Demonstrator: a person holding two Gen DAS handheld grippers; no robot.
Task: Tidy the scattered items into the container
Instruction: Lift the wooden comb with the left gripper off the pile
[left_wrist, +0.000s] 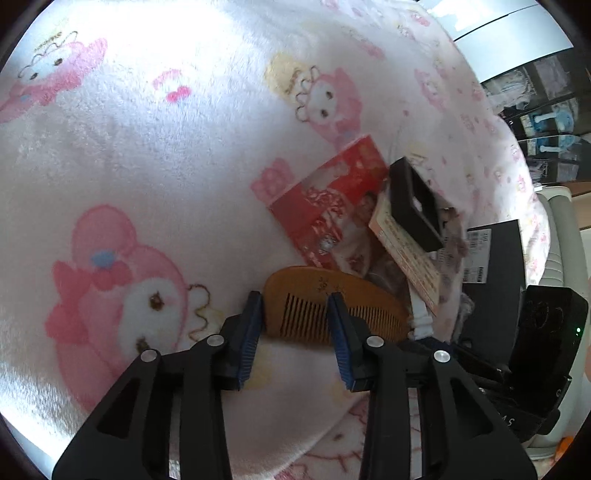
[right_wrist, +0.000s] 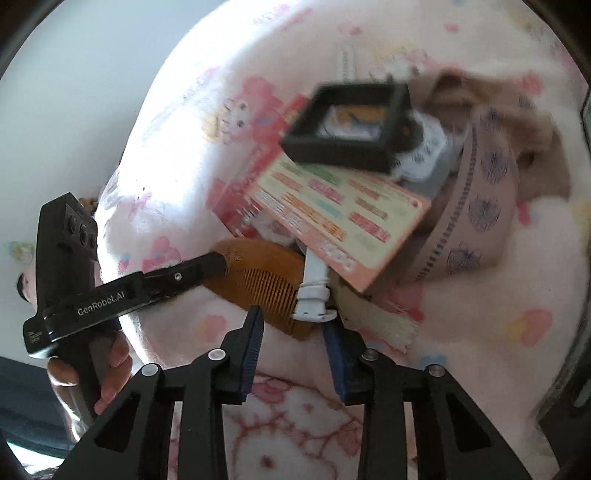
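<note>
1. A pink-and-white cartoon-print blanket (left_wrist: 155, 155) is seen covering the whole surface in both wrist views.
2. A wooden comb (left_wrist: 314, 295) lies low and centre in the left wrist view, teeth pointing toward the bottom of the frame.
3. The left gripper (left_wrist: 293, 314) is held with its fingers parted wide; the left end of the comb sits between the two blue pads, but no grip on it can be confirmed (one pad appears at the comb's end, the other over its teeth).
4. A red packet (left_wrist: 325, 206) lies just above the comb, and a pale printed card (right_wrist: 332, 214) is propped across it, tilted.
5. A black square frame (left_wrist: 413, 203) rests on the card's upper part (blurred in the right wrist view).
6. A white strap piece (right_wrist: 314, 291) lies at the comb's right end, touching it.
7. The right gripper (right_wrist: 295, 332) is open wide and empty, its pads just below the comb and the strap.
8. A pinkish patterned band (right_wrist: 476, 206) curves at the right of the pile.
9. A black box (left_wrist: 495, 254) is seen at the right edge of the left wrist view; whether it is the container cannot be told.
</note>
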